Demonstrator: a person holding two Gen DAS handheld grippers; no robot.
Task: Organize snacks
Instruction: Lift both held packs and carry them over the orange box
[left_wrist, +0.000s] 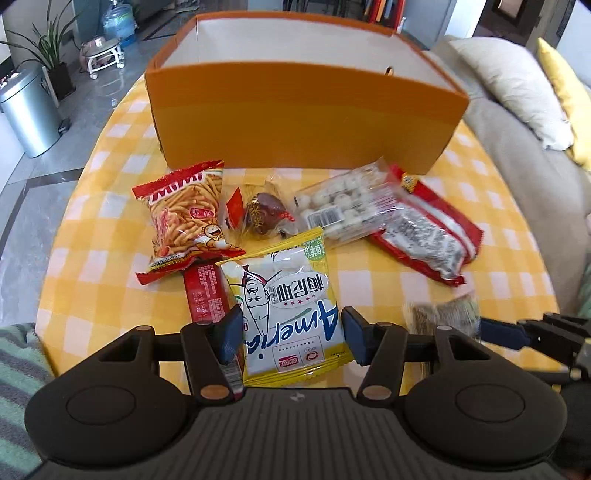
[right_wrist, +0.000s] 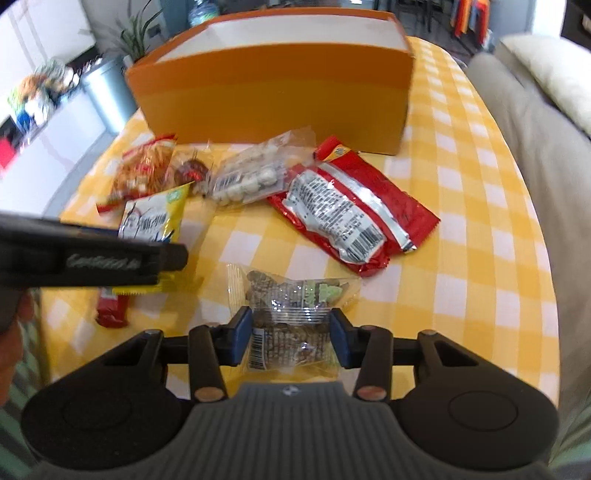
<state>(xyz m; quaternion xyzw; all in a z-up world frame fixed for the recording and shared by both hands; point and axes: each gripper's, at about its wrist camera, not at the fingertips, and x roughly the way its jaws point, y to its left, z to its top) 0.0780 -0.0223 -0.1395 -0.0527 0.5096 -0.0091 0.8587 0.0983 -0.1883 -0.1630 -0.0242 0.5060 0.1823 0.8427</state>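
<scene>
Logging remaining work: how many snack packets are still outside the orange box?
7: stick snacks, wrapped brown treat, white balls, red bag, red bar, yellow packet at left claw, clear packet at right claw.

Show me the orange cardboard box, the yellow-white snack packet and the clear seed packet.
orange cardboard box (left_wrist: 306, 122), left wrist view, front wall.
yellow-white snack packet (left_wrist: 291, 314), left wrist view, printed middle.
clear seed packet (right_wrist: 291, 295), right wrist view, middle.

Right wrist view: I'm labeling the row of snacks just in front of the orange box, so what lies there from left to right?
Orange stick-snack bag → dark wrapped sweet → clear pack of white balls → red packet.
</scene>
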